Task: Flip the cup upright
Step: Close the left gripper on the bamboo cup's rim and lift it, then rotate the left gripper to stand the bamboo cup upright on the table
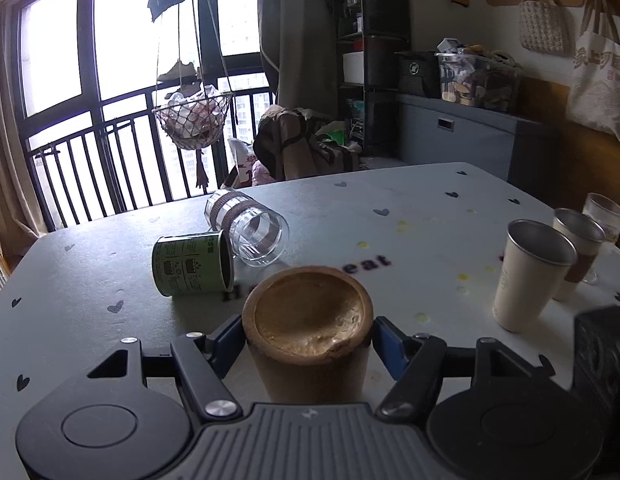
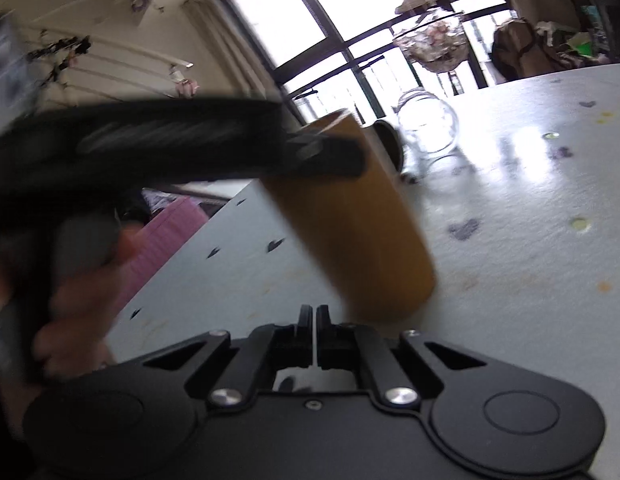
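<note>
Left gripper (image 1: pixel 307 338) clamps the brown cylindrical wooden cup (image 1: pixel 310 332), lower centre of frame, closed end up on the grey table (image 1: pixel 430 216). Right gripper (image 2: pixel 314 316) pinched together, empty.

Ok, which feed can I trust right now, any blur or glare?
Left wrist view: sharp, brown cup crisp between the left gripper fingers, windows blown out. Right wrist view: motion-blurred, cup smeared, window glare on the table washing out the glass jar.
</note>
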